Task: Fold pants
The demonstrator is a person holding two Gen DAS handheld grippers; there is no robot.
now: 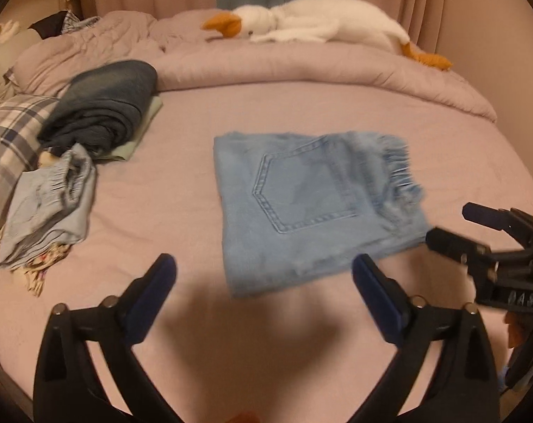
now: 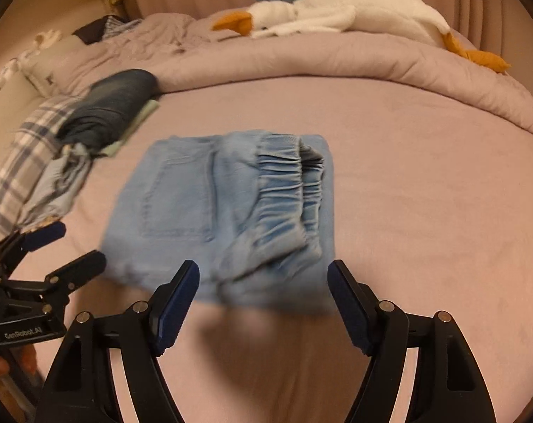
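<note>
Light blue denim pants (image 1: 301, 208) lie folded into a compact rectangle on the pink bed sheet (image 1: 231, 335), back pocket up, frayed hem at the right. In the right wrist view the pants (image 2: 210, 211) show their elastic waistband on top. My left gripper (image 1: 264, 275) is open and empty, just in front of the pants' near edge. My right gripper (image 2: 262, 280) is open and empty at the near edge too. The right gripper also shows in the left wrist view (image 1: 449, 225), open, beside the pants' right corner. The left gripper shows in the right wrist view (image 2: 76, 246), open.
A stack of folded clothes lies at the left: dark blue pants (image 1: 104, 109) and a grey-blue garment (image 1: 51, 208) beside a plaid pillow (image 1: 9, 141). A rolled pink duvet (image 1: 301, 67) with a white plush goose (image 1: 319, 17) lies at the back.
</note>
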